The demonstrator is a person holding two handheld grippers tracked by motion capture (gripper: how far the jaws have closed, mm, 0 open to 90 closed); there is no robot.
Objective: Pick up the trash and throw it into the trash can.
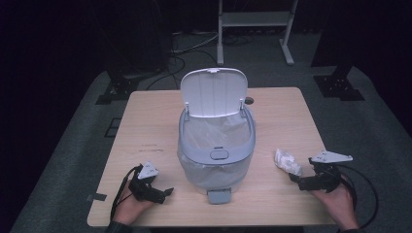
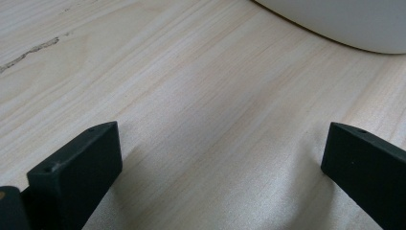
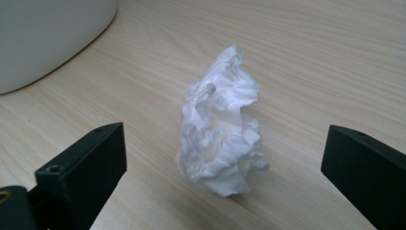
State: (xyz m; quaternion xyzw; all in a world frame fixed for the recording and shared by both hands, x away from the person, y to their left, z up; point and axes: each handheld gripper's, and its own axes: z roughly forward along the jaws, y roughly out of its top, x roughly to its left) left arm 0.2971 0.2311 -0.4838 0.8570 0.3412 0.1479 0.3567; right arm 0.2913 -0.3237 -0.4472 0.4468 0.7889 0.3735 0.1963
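A white pedal bin (image 1: pixel 216 148) stands mid-table with its lid (image 1: pixel 214 92) raised and a clear bag liner inside. A crumpled white tissue (image 1: pixel 286 161) (image 3: pixel 221 126) lies on the table to the bin's right. My right gripper (image 1: pixel 297 177) (image 3: pixel 222 177) is open just in front of the tissue, jaws wide on either side of it, not touching. My left gripper (image 1: pixel 166 193) (image 2: pixel 222 167) rests open on the table at the bin's left, nothing between its jaws. The bin's wall (image 2: pixel 335 21) shows ahead of it.
The wooden table (image 1: pixel 145 126) has bare room on both sides of the bin. The bin's grey pedal (image 1: pixel 219 196) points to the front edge. A white frame stand (image 1: pixel 255 24) and dark stand bases (image 1: pixel 340 82) sit on the floor beyond the table.
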